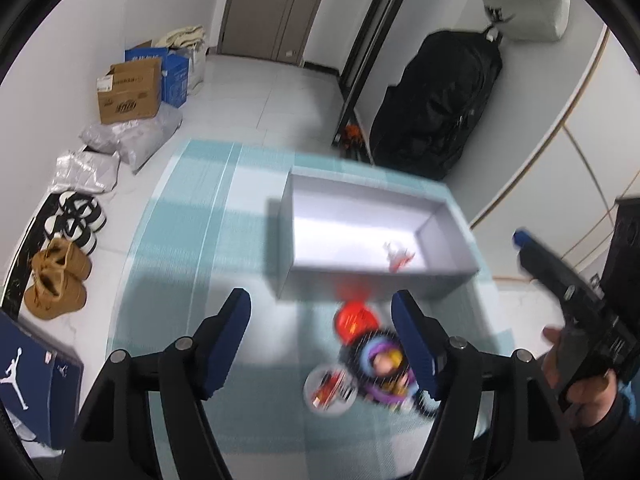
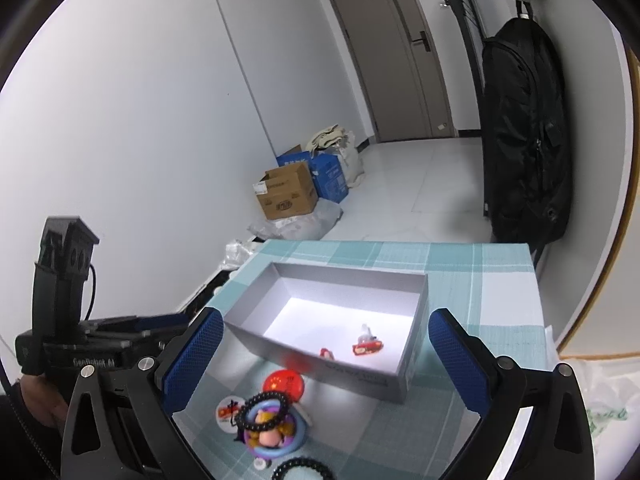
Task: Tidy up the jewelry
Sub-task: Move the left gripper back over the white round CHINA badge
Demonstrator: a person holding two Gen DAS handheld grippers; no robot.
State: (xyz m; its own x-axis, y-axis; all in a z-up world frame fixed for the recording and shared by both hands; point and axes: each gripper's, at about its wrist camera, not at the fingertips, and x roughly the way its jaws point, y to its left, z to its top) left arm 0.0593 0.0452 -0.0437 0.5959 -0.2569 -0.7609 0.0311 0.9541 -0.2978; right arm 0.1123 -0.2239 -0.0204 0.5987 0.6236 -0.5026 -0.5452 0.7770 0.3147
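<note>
An open grey box (image 1: 444, 220) (image 2: 348, 270) stands on the teal checked tablecloth (image 1: 192, 216). Inside it lie a small red-and-white trinket (image 1: 398, 258) (image 2: 366, 344) and a smaller red piece (image 2: 327, 353). In front of the box sit a red round badge (image 1: 356, 320) (image 2: 284, 384), a white round badge (image 1: 330, 390) (image 2: 228, 410) and a figurine ringed by a black bead bracelet and a purple hoop (image 1: 384, 364) (image 2: 268, 424). A second black bead bracelet (image 2: 304, 468) lies nearer. My left gripper (image 1: 321, 294) is open above the badges, holding nothing. My right gripper (image 2: 326, 312) is wide open and empty, facing the box.
A hand (image 1: 580, 384) holds the right gripper at the table's right side. On the floor are cardboard boxes (image 1: 130, 90), shoes (image 1: 60, 276) and a blue shoebox (image 1: 24, 376). A black bag (image 2: 524, 140) hangs by the door. A plastic bag (image 2: 600, 400) lies at right.
</note>
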